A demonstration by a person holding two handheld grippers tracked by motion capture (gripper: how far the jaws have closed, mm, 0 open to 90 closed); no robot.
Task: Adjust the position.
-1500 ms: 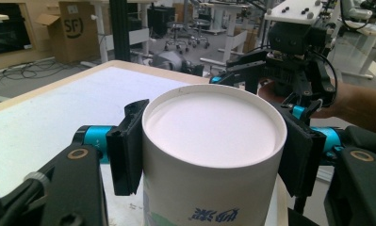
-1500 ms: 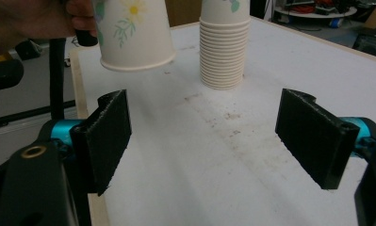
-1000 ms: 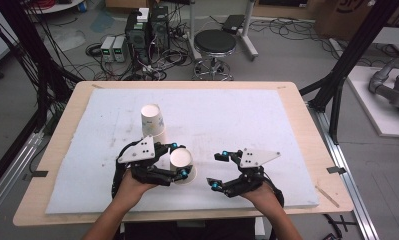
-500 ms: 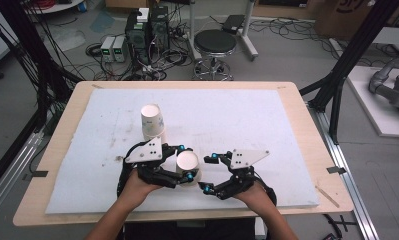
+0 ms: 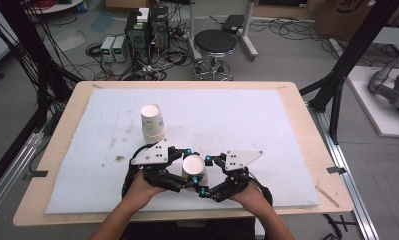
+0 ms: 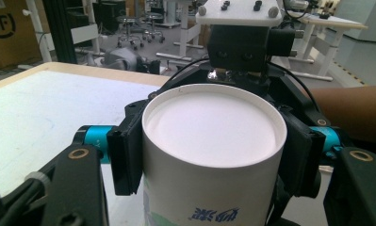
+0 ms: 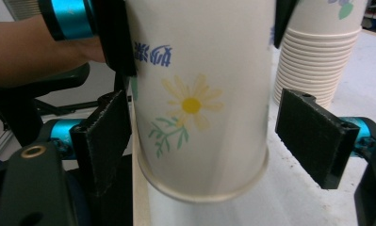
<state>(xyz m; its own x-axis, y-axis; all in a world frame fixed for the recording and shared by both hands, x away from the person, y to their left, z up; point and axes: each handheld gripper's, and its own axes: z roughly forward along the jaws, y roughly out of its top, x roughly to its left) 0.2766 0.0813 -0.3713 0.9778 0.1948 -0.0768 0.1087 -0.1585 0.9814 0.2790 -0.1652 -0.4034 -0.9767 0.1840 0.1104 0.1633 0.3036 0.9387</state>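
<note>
A paper cup point(image 5: 193, 167) with a yellow flower print point(image 7: 191, 104) stands upside down, its white base point(image 6: 209, 129) on top. My left gripper point(image 5: 189, 170) is shut on it, with its pads point(image 6: 124, 157) pressed on both sides near the base. My right gripper point(image 5: 203, 175) comes from the opposite side. In the right gripper view it point(image 7: 209, 136) is open around the cup's lower part, near the rim point(image 7: 200, 188). Its right pad point(image 7: 313, 136) stands clear of the cup wall and its left pad is close beside it. A stack of upside-down cups point(image 5: 153, 122) stands just beyond.
A white mat point(image 5: 247, 120) covers the wooden table point(image 5: 307, 115). The cup stack point(image 7: 317, 56) is close behind the held cup. Beyond the table's far edge stand a stool point(image 5: 214, 45), electronics boxes point(image 5: 147, 27) and cables on the floor.
My right gripper has moved left, and its open jaws now stand around the held cup. The left gripper and the cup have barely shifted.
</note>
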